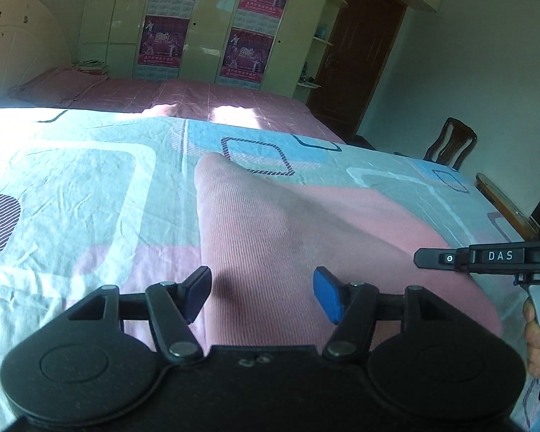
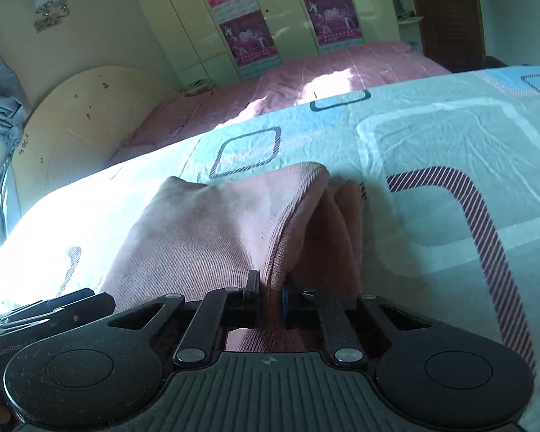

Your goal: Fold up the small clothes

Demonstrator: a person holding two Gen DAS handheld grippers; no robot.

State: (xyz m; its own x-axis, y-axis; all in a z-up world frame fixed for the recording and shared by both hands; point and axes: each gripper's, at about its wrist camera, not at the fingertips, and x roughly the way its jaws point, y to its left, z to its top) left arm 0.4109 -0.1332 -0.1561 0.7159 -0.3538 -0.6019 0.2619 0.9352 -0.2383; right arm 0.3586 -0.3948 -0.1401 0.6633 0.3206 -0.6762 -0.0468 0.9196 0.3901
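A pink ribbed knit garment (image 1: 288,237) lies on the patterned bedsheet (image 1: 90,180), partly lifted into a ridge. My left gripper (image 1: 262,293) is open, its jaws wide apart just above the garment's near part, holding nothing. In the right wrist view my right gripper (image 2: 270,297) is shut on a folded edge of the same garment (image 2: 212,230), which rises in a fold in front of it. The right gripper also shows at the right edge of the left wrist view (image 1: 486,257), with a hand on its handle.
A second bed with a pink cover (image 1: 198,93) lies beyond the sheet. Cream wardrobes with posters (image 1: 205,28) line the far wall. A wooden chair (image 1: 450,144) and a dark door (image 1: 360,46) are at the right. A headboard (image 2: 79,118) stands at the left.
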